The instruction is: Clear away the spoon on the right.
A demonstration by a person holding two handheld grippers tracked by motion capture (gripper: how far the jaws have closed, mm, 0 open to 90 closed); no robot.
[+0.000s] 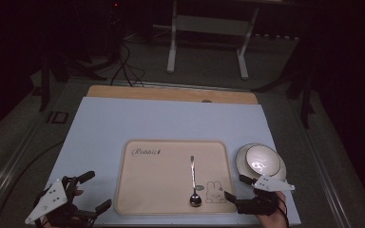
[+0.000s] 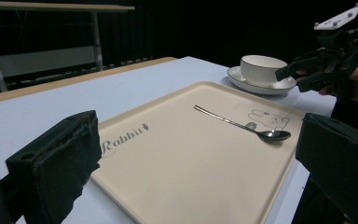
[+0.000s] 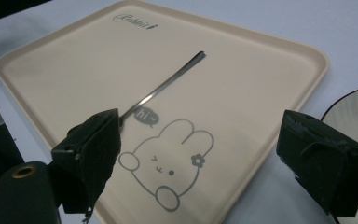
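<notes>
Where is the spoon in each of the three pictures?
High view: the spoon lies on the tray, right of the middle, bowl end nearest the person.
Left gripper view: the spoon lies slanted on the tray's far right part.
Right gripper view: the spoon's handle runs slantwise up from behind the left jaw, which hides its bowl end.
Shared landmark: the rabbit drawing beside the spoon's bowl end.

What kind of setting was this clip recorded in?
Probably a lab or studio mock-up of a dining table, not a home: a tray with a spoon on a table under one light, dark surroundings, floor cables.
</notes>
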